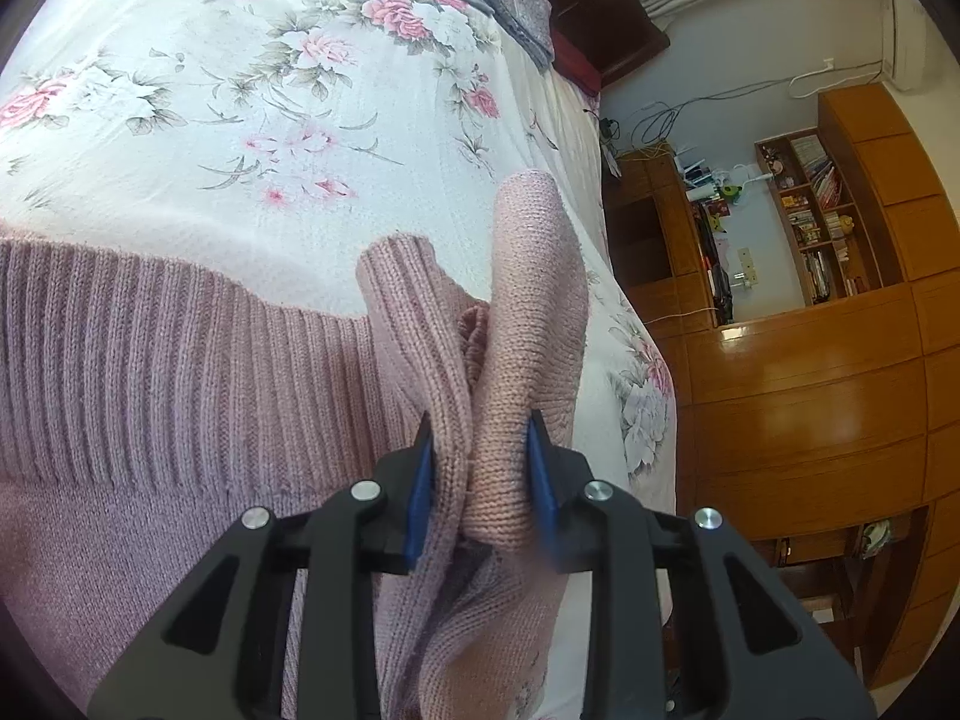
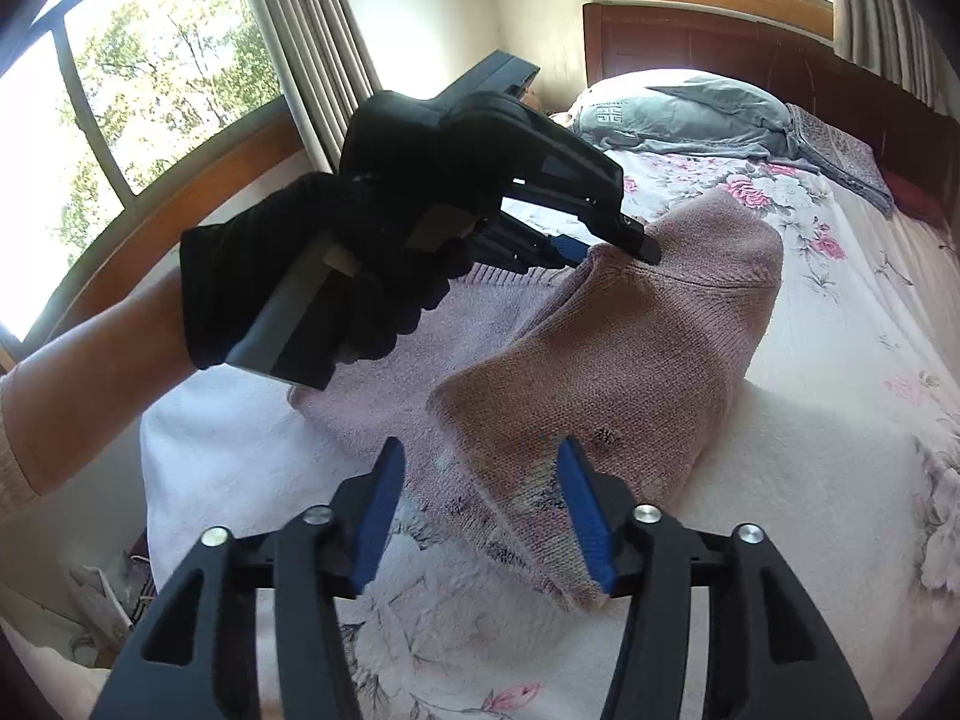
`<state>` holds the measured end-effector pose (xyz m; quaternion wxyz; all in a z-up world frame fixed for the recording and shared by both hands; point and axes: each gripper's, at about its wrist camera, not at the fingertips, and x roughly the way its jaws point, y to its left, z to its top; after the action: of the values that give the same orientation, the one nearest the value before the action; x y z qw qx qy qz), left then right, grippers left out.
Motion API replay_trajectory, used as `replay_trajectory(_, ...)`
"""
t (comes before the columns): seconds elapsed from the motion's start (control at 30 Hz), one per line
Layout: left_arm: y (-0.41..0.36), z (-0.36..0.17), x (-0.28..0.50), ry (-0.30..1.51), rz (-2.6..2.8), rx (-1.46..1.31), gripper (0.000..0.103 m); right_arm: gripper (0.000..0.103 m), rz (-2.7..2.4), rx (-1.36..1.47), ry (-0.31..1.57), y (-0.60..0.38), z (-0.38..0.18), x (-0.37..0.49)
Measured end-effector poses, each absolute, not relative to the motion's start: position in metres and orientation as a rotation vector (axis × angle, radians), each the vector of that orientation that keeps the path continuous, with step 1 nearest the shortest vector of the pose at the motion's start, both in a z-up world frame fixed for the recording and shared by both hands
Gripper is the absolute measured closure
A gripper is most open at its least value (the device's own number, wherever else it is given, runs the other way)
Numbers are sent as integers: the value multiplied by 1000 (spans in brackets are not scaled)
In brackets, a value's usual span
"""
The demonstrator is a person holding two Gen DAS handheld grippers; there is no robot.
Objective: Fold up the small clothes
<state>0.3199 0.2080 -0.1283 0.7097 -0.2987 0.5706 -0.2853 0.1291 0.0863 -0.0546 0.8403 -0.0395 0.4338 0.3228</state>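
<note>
Fold barely begun: left gripper [image 1: 480, 468] jaws clenched on lifted pink sweater [image 2: 630, 324], right gripper [image 2: 480, 516] jaws released, bed [image 2: 840, 450] beneath.

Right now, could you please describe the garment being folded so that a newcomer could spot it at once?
Start at the bed with the floral sheet. In its middle lies the dusty-pink knitted sweater, partly lifted where the left gripper pinches it. Unlike the grey-blue clothes at the headboard, it is pink, with a ribbed hem.
</note>
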Motion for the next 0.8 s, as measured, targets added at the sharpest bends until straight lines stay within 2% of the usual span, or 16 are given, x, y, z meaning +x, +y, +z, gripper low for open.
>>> replay_trajectory(0.03,208,-129,321,1273,-653,-664,70,44,692,-101,915,91,-56,129)
replay_trajectory(0.07,208,-130,324,1282,-678,-671,68,36,691,-131,910,98,-58,128)
replay_trajectory(0.13,207,-132,328,1306,-713,-671,58,27,659,-219,882,114,-63,125)
replay_trajectory(0.33,199,-135,335,1344,-715,-621,46,27,570,-384,871,145,-88,136)
replay_trajectory(0.4,198,-138,339,1349,-713,-642,45,29,541,-416,875,149,-96,140)
replay_trajectory(0.47,196,-141,342,1354,-700,-642,45,52,522,-438,884,150,-103,144)
replay_trajectory(0.5,195,-142,342,1354,-691,-638,45,56,506,-439,892,149,-104,146)
replay_trajectory(0.53,195,-143,343,1353,-685,-636,50,68,512,-417,900,146,-104,149)
replay_trajectory(0.57,194,-143,344,1351,-679,-637,54,77,527,-380,909,143,-103,150)
replay_trajectory(0.6,195,-144,344,1345,-679,-642,62,83,532,-351,916,140,-100,151)
replay_trajectory(0.63,195,-143,344,1339,-684,-652,71,87,539,-329,917,137,-97,152)
replay_trajectory(0.8,207,-125,334,1262,-705,-668,80,89,659,-66,918,114,-68,154)
